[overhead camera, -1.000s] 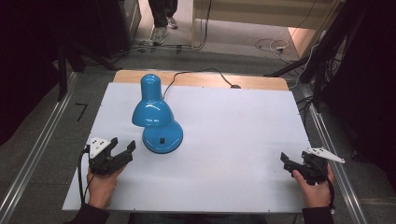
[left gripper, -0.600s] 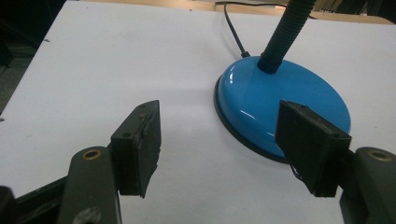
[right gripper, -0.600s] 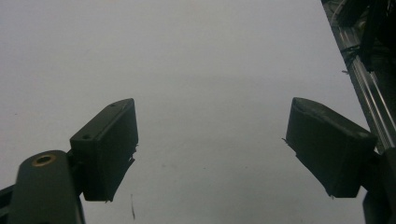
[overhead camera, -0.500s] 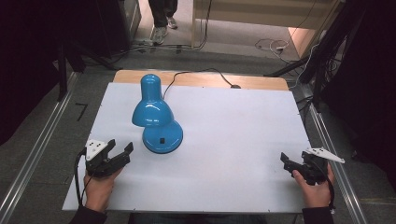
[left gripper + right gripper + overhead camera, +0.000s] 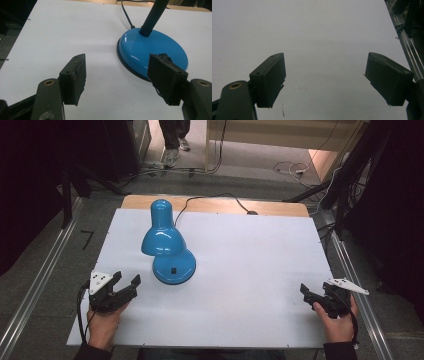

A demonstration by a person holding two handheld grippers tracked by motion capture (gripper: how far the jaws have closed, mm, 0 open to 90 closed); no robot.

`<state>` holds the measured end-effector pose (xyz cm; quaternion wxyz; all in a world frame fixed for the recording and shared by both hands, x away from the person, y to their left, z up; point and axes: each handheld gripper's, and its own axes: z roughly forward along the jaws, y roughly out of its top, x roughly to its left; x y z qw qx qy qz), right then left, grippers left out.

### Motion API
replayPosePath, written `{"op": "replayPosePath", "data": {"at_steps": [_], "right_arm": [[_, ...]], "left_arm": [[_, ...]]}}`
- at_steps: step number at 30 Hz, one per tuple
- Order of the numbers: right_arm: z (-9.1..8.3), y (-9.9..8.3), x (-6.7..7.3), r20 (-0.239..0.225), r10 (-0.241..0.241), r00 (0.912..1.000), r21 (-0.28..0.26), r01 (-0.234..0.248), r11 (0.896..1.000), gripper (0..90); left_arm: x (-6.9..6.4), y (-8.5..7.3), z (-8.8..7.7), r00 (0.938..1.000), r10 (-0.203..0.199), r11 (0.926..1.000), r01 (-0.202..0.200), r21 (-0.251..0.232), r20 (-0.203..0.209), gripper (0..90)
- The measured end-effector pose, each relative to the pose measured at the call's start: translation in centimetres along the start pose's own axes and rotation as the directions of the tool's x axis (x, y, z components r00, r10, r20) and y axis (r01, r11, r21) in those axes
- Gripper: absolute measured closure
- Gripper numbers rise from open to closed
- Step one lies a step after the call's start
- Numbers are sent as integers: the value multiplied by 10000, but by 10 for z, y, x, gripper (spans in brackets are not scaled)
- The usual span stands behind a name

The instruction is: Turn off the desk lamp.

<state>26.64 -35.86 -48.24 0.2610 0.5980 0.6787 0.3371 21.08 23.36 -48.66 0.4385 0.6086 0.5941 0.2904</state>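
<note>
**Both grippers idle, lamp untouched**

Lamp (image 5: 167, 251) stands left of centre on the table (image 5: 250, 270), shade tipped forward over its base, cord running off the far edge. Left gripper (image 5: 123, 282) near the base, jaws spread, empty. Right gripper (image 5: 307, 296) at the near right corner, jaws apart, empty.

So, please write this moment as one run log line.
left tool: open, near lamp base | right tool: open, over bare table | lamp: untouched

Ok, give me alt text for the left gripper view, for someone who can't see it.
The left gripper points its two open black jaws, holding nothing, across a white table toward the round base of a blue desk lamp. The lamp's ribbed blue neck rises out of frame, and its black cord trails away behind.
</note>
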Motion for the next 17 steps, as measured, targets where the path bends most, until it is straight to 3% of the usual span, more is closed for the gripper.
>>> {"op": "replayPosePath", "data": {"at_steps": [12, 17], "right_arm": [[0, 0, -1, 47, 8, 10000, 13, -8, 10000, 156], [11, -5, -3, 237, -248, 9994, 390, 238, 9990, 127]], "left_arm": [[5, -6, -10, 9999, -73, 9999, 74, 106, -94, 319], [4, -10, -12, 10000, -14, 9997, 15, 255, -49, 265]]}}
